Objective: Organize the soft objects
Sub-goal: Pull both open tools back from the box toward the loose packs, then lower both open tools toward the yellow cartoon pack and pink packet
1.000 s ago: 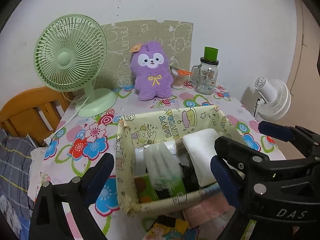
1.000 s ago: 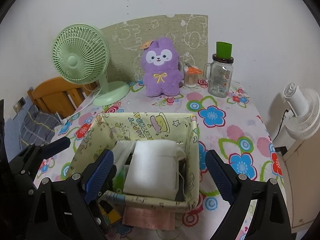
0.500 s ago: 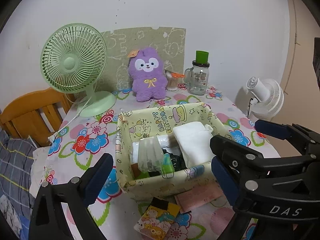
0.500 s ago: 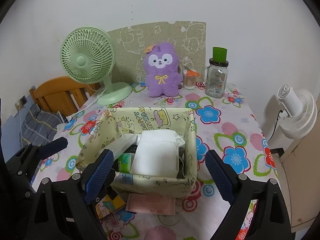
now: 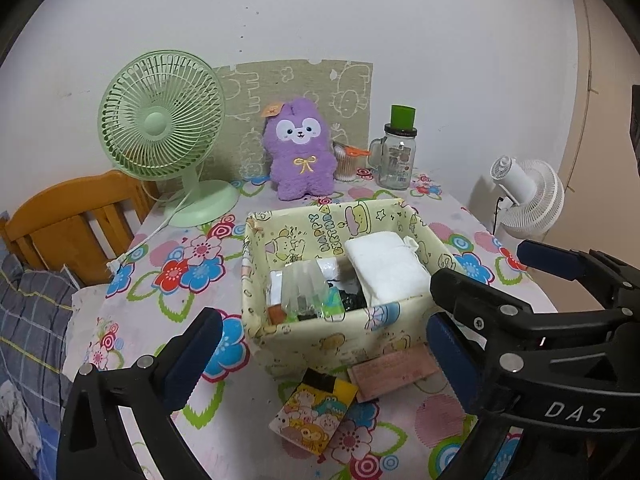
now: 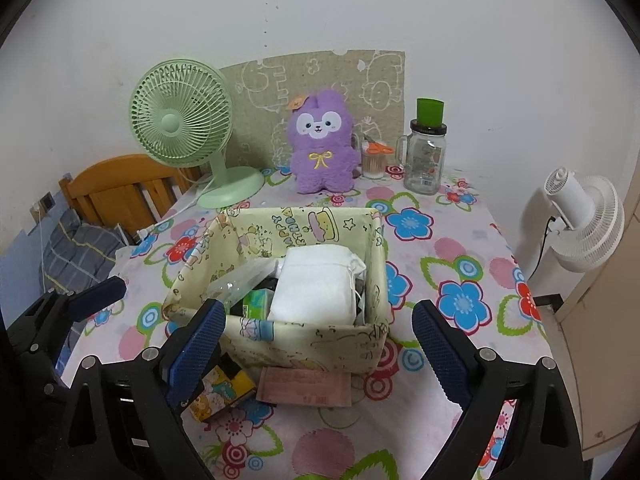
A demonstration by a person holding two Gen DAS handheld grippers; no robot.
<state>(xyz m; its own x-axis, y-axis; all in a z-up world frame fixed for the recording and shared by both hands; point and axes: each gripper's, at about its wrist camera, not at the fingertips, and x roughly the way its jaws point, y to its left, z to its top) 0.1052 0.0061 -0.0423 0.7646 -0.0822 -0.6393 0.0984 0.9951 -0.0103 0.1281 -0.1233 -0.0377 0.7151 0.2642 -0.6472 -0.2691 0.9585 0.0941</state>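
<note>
Both tools hang above the near edge of the flowered table (image 6: pixel 472 240), and neither has anything in its grasp: the left gripper (image 5: pixel 320 356) is spread wide, its blue pads well apart, and the right gripper (image 6: pixel 318 344) gapes just as wide in front of the yellow fabric basket (image 6: pixel 320 340). That basket sits mid-table, and on top of its contents lies a white folded soft pack (image 6: pixel 316 284), tucked toward the right side. Beside it there's a crinkled clear wrapper (image 5: pixel 304 284) and a green packet (image 6: pixel 258 304), but the dark bits underneath are too jumbled to name. A pink card (image 6: pixel 304 388) pokes out from under the basket's front wall, partly covered, and a cartoon-printed yellow booklet (image 5: pixel 316 408) lies just beside it; in the right wrist view that booklet is half hidden behind a blue pad. At the back, upright against the wall panel, sits the purple plush toy (image 6: pixel 322 148), between the green desk fan (image 6: pixel 184 124) and a glass jar (image 6: pixel 426 160) with a green lid. A white fan (image 6: pixel 580 224) stands off the table's right edge.
</note>
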